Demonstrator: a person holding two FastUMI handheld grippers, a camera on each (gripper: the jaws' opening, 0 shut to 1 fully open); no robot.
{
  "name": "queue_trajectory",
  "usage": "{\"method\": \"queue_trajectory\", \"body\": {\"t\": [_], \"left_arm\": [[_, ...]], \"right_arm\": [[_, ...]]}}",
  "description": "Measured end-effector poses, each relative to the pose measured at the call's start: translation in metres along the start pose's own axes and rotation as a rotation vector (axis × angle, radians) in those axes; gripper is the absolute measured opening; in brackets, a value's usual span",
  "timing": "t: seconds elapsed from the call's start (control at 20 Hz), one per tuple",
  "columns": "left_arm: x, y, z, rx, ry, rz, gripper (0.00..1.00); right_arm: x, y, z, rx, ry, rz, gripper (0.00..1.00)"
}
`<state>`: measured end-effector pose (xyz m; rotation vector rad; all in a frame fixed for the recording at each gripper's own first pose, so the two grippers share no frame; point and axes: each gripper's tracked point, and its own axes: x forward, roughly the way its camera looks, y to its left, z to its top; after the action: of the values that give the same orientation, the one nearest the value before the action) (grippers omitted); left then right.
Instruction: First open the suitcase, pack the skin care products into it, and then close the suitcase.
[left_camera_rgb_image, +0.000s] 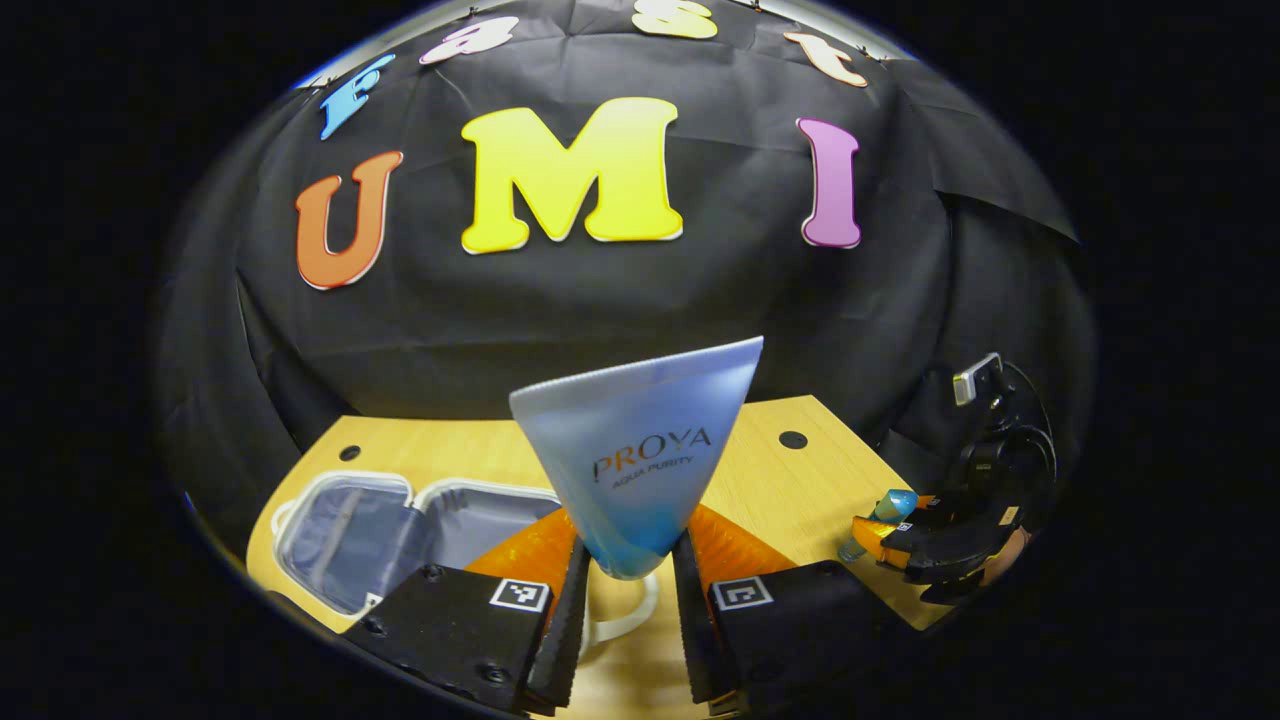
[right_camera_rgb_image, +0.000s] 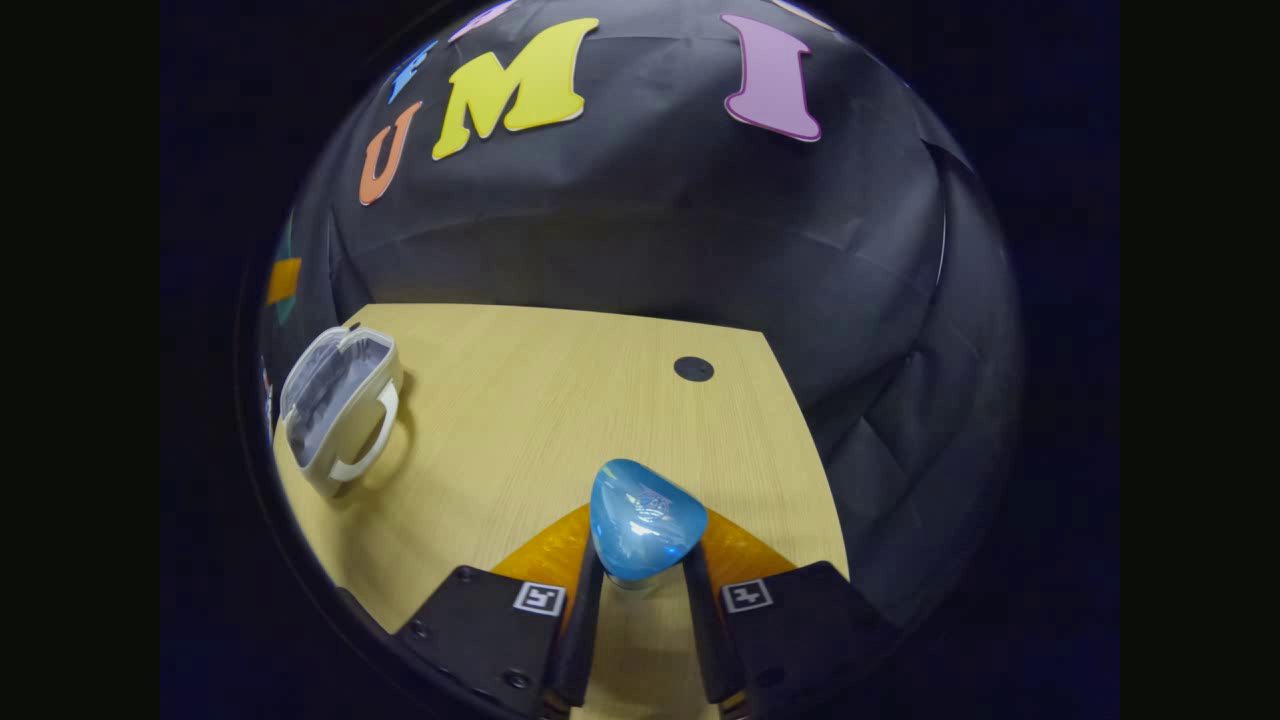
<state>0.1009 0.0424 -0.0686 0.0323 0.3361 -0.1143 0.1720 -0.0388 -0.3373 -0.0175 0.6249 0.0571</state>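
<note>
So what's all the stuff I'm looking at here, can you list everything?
suitcase: one, small, white shell with grey lining, lying open on the table's left side
tube: one, pale blue fading to deeper blue, held upright between the left gripper's fingers, crimped end up
bottle: one, small, blue-topped, held between the right gripper's fingers
table: one, light wood, with round dark holes near its far corners
booth wall: black cloth behind the table
left gripper: one, shut on the tube, above the table beside the suitcase
right gripper: one, shut on the bottle, over the table's right side; also seen from the left gripper view, far right
</note>
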Motion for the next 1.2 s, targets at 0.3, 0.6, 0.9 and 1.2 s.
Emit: {"method": "queue_trajectory", "body": {"t": [0.3,0.6,0.9,1.2], "left_arm": [[-0.030,0.066,0.035,0.039,-0.065,0.060,0.45],[-0.026,0.121,0.017,0.039,-0.035,0.059,0.45],[0.008,0.139,-0.100,-0.022,0.228,0.004,0.45],[0.024,0.142,-0.177,-0.043,0.386,-0.019,0.45]], "right_arm": [[-0.043,0.014,0.024,0.011,-0.036,-0.002,0.35],[-0.104,0.064,0.062,0.023,-0.092,0.026,0.35],[-0.133,0.118,0.067,-0.016,-0.101,0.038,0.34],[-0.138,0.146,0.062,-0.062,-0.081,0.040,0.34]]}}
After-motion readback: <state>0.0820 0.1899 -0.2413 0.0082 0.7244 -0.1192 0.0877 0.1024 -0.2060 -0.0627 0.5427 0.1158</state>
